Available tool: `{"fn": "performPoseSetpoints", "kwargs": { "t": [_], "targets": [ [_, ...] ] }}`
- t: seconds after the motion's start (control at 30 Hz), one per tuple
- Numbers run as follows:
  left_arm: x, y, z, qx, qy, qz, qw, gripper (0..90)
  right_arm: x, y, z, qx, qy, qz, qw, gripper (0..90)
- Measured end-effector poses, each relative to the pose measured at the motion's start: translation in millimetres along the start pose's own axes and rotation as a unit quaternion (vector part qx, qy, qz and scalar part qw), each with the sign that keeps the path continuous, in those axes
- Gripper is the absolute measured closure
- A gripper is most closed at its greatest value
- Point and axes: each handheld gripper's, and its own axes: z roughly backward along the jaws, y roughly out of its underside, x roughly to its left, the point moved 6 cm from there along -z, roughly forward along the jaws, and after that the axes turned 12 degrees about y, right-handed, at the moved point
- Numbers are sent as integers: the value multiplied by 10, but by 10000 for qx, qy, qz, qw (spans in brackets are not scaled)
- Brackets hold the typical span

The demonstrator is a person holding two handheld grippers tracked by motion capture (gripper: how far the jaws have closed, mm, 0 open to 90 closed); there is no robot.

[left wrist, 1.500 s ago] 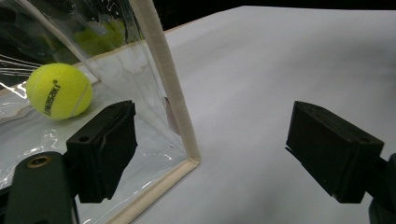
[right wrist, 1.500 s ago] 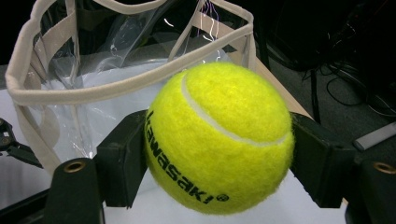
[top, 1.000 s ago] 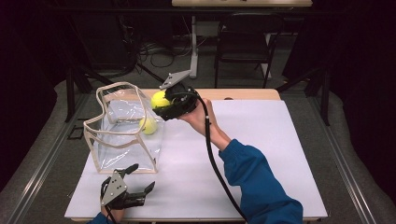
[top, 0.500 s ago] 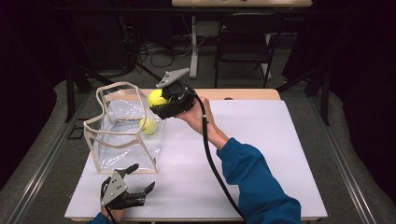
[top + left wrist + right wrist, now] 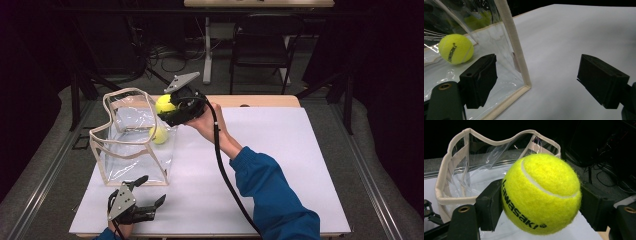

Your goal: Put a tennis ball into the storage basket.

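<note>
We have a tennis ball (image 5: 541, 195) clenched between the jaws of our right gripper (image 5: 172, 111), one pad pressed on each side of it, with the printed lettering facing the camera. We hold it raised off the table (image 5: 280, 165), just over the right edge of the clear bag (image 5: 131, 137), at the bag's far right corner. That placing makes sense if the aim is to drop the ball in: the bag's mouth faces up and its cloth-trimmed rim stands open, so a ball let go from above the opening should fall straight inside.

A second ball (image 5: 159, 134) already lies on the bag's floor near its right wall, seen through the plastic; in the left gripper view it sits (image 5: 456, 49) beyond the near wall. This suggests to us that the balls go in one by one, and this one is next.

Our left gripper (image 5: 142, 202) rests low at the near left of the table, just in front of the bag's near right corner, jaws spread wide with nothing between them. One jaw stands before the bag's wall and the other over bare table, with the trimmed corner edge between them but untouched. Kept there, it is ready to steady the soft bag, which may tip or fold.

Before release we would want the ball a little further left, clear of the rim.
</note>
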Motion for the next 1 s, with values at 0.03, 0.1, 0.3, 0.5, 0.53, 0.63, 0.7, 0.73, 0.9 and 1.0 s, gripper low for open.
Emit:
{"fn": "performPoseSetpoints", "kwargs": {
  "t": [0.03,0.1,0.3,0.5,0.53,0.63,0.7,0.73,0.9,1.0],
  "targets": [
    [0,0,-2,0,0,-4,10000,159,2,-5,-6,16,-9,2,10000,265],
    [1,1,0,1,2,-3,10000,159,3,-17,-14,22,-15,7,10000,265],
    [-1,-4,4,-21,5,-7,10000,159,-1,-60,-29,-21,12,6,10000,265],
    [0,-2,3,-12,7,-6,10000,159,-7,-115,-32,-71,6,-18,10000,265],
    [0,-2,3,-19,8,-2,10000,159,-7,-122,-32,-75,13,-2,10000,265],
    [-5,-3,2,-18,19,-3,10000,159,-2,-146,-35,-96,22,-12,10000,265],
    [-4,-4,6,-27,6,-4,10000,159,2,-159,-40,-105,14,-9,9999,264],
    [-1,-3,7,-24,5,-7,10000,159,4,-164,-44,-112,21,-12,9999,264],
    [0,-3,3,-26,7,0,10000,159,14,-172,-55,-128,28,4,9999,264],
    [0,-2,3,-19,12,-5,10000,159,7,-183,-61,-139,38,1,9999,265]
  ]
}}
